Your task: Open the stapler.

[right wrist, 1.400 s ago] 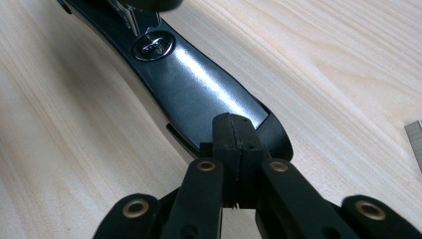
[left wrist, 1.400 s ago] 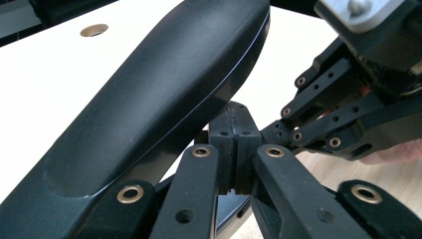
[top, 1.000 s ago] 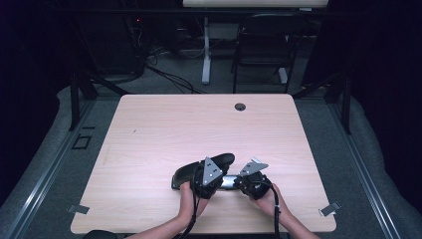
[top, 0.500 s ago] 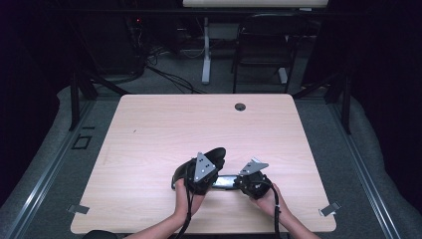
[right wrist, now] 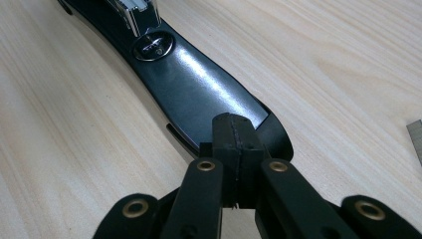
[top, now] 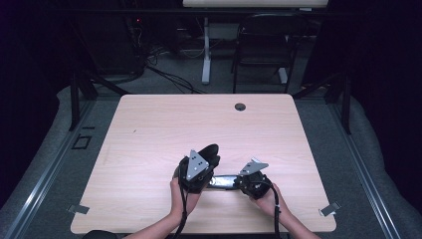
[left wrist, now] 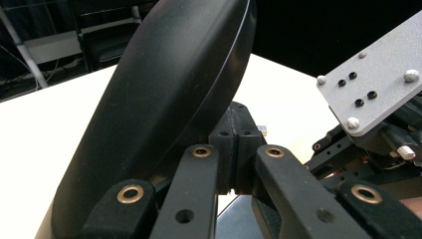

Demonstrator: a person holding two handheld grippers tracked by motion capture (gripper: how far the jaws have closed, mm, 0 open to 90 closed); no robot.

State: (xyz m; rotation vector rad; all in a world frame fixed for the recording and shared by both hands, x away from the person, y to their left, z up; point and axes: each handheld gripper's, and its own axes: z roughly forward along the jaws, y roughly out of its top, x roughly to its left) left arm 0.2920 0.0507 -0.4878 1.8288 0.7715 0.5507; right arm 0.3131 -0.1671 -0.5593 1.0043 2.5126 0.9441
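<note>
Down at the near edge of the tabletop (top: 149, 124), a bit right of the middle, two forearms come in cut off by the frame, each hand holding tongs, with a black stapler (top: 219, 180) lying between them. The right gripper (top: 247, 183) is clenched, pads pressed flat together, with its tip resting down on the rounded end of the stapler's glossy base (right wrist: 199, 89). Honestly can't tell whether it's pinching anything or just pressing on top, since the pads hide the contact spot. From its own camera the base runs away toward the far left, with a round metal disc (right wrist: 153, 46) and a shiny metal piece (right wrist: 134, 12) that's cut off at the top. The left gripper (top: 196, 172) is also clenched shut, nothing visible between the pads (left wrist: 234, 144). Right beside it, on its left in its own view, the stapler's big black top arm (left wrist: 164, 99) tilts up and away from the base, so the thing is hinged open. That arm blocks much of the left gripper view, and whether the tongs actually touch it is hard to make out. The grey plate (left wrist: 378, 84) of the other gripper pokes in at the right there. Farther off, near the far edge, there's a small round cable hole (top: 240, 106), and beyond the table a dark chair (top: 263, 45) and a white table leg (top: 205, 50), mostly lost in shadow.
</note>
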